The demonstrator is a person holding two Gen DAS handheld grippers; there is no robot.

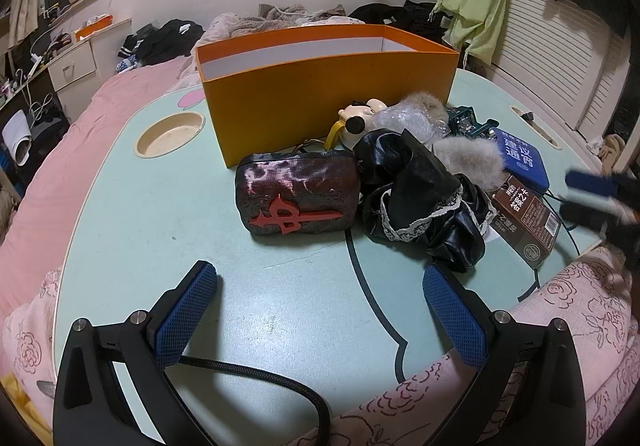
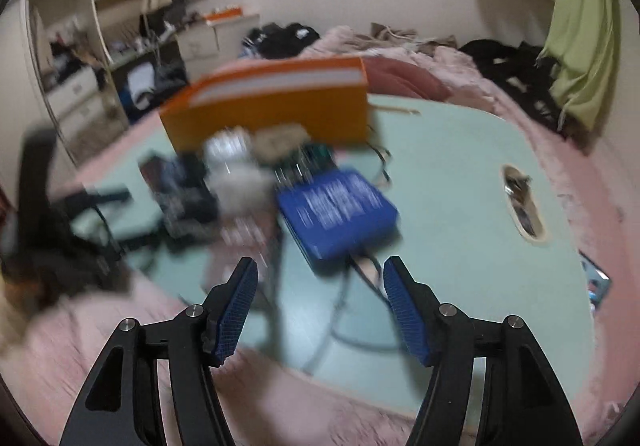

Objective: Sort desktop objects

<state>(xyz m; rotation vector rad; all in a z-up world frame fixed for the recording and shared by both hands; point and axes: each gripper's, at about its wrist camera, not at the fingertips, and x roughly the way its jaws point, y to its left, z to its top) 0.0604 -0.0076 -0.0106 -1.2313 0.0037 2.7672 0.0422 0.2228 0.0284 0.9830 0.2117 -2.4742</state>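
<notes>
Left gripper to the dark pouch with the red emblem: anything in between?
Nothing visible. The left gripper is open over bare table, and the pouch lies straight ahead. The black lace-trimmed cloth sits beside the pouch on its right, not in the path.

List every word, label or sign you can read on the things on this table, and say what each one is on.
"建议" and "通用": large white characters, seen upside down, on the blue box; its smaller print is unreadable.
Brown packet: white characters and a round seal, too small and tilted to read.
Dark pouch: a red dagger-like emblem, no words.
Right wrist view: all print blurred.
</notes>
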